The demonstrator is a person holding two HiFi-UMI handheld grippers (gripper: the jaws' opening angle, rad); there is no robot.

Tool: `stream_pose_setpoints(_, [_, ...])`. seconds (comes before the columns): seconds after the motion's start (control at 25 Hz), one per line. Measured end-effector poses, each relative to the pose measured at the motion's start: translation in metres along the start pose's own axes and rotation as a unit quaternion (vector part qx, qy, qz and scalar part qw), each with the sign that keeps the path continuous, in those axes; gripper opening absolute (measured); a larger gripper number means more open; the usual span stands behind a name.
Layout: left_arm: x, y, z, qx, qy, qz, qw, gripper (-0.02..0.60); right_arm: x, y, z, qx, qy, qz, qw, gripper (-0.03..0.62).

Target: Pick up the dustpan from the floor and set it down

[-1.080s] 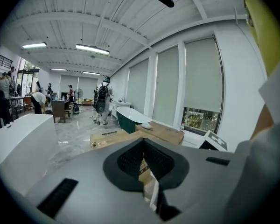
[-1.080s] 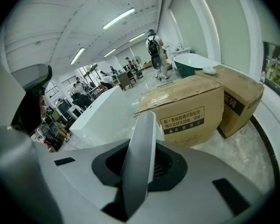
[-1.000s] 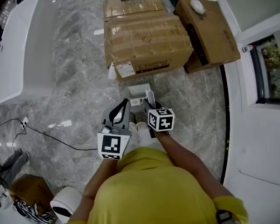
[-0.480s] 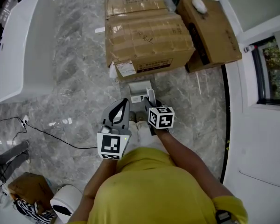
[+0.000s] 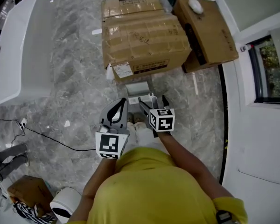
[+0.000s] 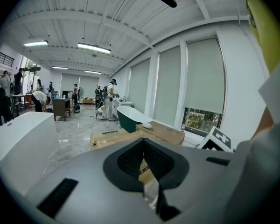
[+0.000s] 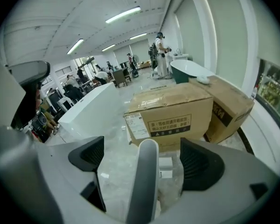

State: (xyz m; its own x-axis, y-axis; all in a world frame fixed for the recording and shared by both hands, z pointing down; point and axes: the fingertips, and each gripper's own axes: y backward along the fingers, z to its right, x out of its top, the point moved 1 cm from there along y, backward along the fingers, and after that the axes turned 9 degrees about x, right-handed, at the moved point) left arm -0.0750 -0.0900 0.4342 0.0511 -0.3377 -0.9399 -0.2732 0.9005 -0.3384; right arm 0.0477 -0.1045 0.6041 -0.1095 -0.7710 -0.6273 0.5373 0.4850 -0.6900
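the dustpan sits on the floor, a pale grey plastic scoop with its far edge just beside the big box. its handle, a smooth flat bar with a rounded top, stands upright between the jaws of the right gripper. those jaws have just been opening and stand wide, the dark ribbed pads clear of the handle on both sides, so they grip nothing. the left gripper hangs just to the left with its jaws together on nothing (its black pads meet along a thin seam under a diamond-shaped hollow).

the floor is polished grey marble with pale veins and spots of glare. the big box is brown corrugated card, taped, with a white label on its near face. a second box lies at an angle just beside its right side, with a small white rounded thing on top that is too small to tell. a long white tub with glossy rounded edges lies well to the left, and a thin black cable snakes over the floor near it.

in the head view the grippers hide the scoop's near part, and the right gripper view shows only a piece of it past the handle. the person's yellow shirt covers the floor underfoot.

open floor spreads left of the dustpan, between big box and tub. to the right a narrower strip runs to the white wall.
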Motion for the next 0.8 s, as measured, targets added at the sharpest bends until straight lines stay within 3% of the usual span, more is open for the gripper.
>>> stream_pose_setpoints(0.2, [0.005, -0.001, 0.006, -0.007, -0.003, 0.009, 0.9999, 0.0, 0.026, 0.035, -0.011, 0.0, 0.054, 0.043, 0.998, 0.488])
stream_pose_setpoints(0.32, [0.01, -0.002, 0.009, -0.01, -0.003, 0.016, 0.9998, 0.0, 0.046, 0.056, -0.02, -0.007, 0.094, 0.082, 0.992, 0.408])
stream_pose_setpoints(0.4, [0.015, -0.001, 0.012, -0.011, -0.007, 0.023, 0.9996, 0.0, 0.063, 0.072, -0.025, -0.017, 0.119, 0.118, 0.986, 0.306])
stream_pose_setpoints(0.52, [0.025, -0.001, 0.015, -0.013, -0.013, 0.039, 0.9991, 0.0, 0.097, 0.1, -0.032, -0.038, 0.151, 0.186, 0.97, 0.061])
stream_pose_setpoints(0.56, [0.029, -0.001, 0.016, -0.012, -0.014, 0.046, 0.9988, 0.0, 0.108, 0.109, -0.035, -0.04, 0.16, 0.206, 0.965, 0.012])
stream_pose_setpoints(0.8, [0.076, 0.011, 0.017, 0.002, 0.008, 0.099, 0.9951, 0.0, 0.163, 0.158, -0.061, -0.007, 0.157, 0.311, 0.937, 0.011])
